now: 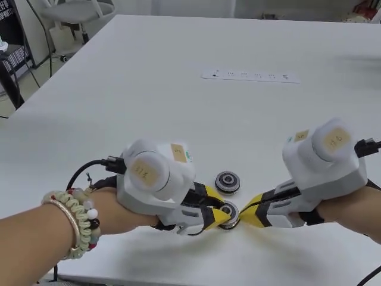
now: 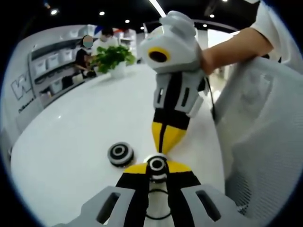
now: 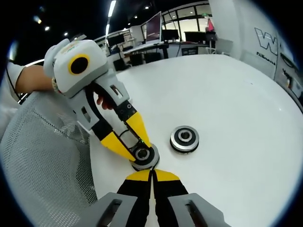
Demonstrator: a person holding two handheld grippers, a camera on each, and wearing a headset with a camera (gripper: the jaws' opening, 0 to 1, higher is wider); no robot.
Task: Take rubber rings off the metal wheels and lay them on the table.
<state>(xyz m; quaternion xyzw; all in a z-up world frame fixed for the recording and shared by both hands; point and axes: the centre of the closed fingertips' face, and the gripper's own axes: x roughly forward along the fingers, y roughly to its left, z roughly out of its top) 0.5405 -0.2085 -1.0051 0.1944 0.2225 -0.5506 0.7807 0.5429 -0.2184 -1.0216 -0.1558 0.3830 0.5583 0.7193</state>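
A small metal wheel [image 1: 231, 213] with a black rubber ring sits between the two grippers near the table's front edge. My left gripper [image 1: 222, 212] is shut on this wheel [image 2: 156, 165], one yellow tip on each side. My right gripper [image 3: 152, 173] comes from the opposite side, its tips pressed together on the wheel's [image 3: 144, 155] rim, where the rubber ring runs. A second wheel [image 1: 227, 182], ring still on, lies flat just beyond them. A thin black loop [image 2: 160, 215], seemingly a rubber ring, lies under my left jaws.
A white power strip [image 1: 250, 75] lies at mid-table. The white table [image 1: 178, 107] stretches far beyond the wheels. An office chair [image 1: 77, 12] stands at the far left corner. A potted plant [image 2: 112, 56] sits at the table's far end. A mesh chair back [image 3: 42, 156] is close behind.
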